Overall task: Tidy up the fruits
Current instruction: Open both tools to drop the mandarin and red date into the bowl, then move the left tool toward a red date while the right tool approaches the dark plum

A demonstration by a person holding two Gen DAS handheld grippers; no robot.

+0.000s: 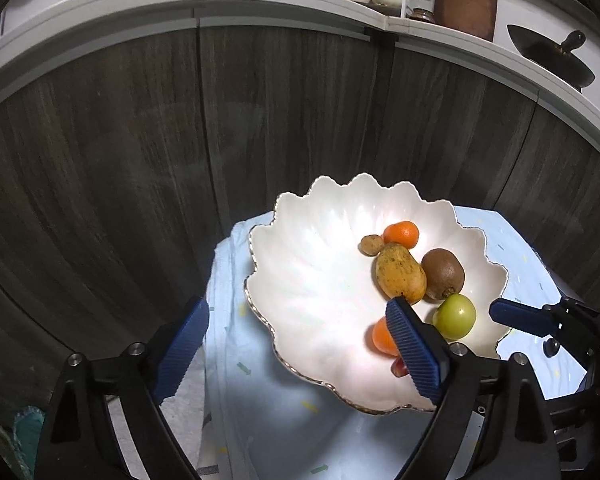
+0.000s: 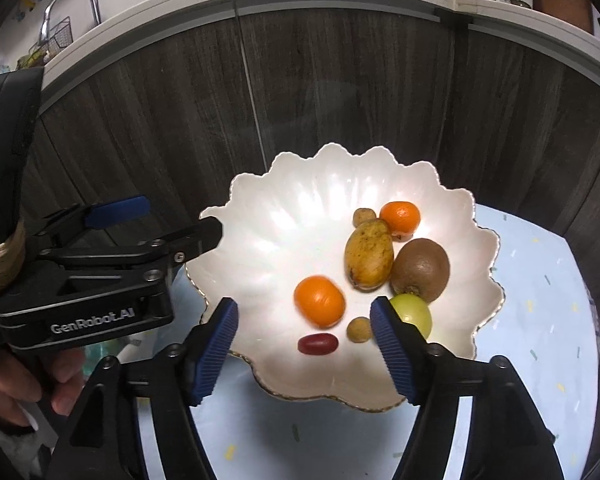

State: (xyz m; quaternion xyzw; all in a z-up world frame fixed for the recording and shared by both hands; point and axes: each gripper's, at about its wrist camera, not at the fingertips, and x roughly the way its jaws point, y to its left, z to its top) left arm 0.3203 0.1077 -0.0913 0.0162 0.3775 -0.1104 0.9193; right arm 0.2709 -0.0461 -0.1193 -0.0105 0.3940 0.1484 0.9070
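Note:
A white scalloped bowl [image 1: 320, 280] [image 2: 280, 232] holds a yellow mango [image 2: 369, 255], a kiwi [image 2: 420, 270], a tangerine [image 2: 400, 218], a green fruit [image 2: 414, 312], two small brown fruits and a red oblong fruit [image 2: 318, 344]. A second tangerine [image 2: 320, 300] looks blurred on the bowl floor. My right gripper [image 2: 304, 344] hangs open over the bowl's near side, with nothing touching its pads. My left gripper [image 1: 300, 344] is open wide above the bowl's near left rim. Its right finger [image 1: 414, 344] partly hides the second tangerine [image 1: 382, 336].
The bowl stands on a pale blue patterned cloth [image 2: 540, 320] over a small round table. Dark wood cabinet doors [image 1: 260, 120] rise close behind, under a white counter carrying dishes and a wok [image 1: 552, 56]. A person's hand [image 2: 28, 384] holds the left gripper.

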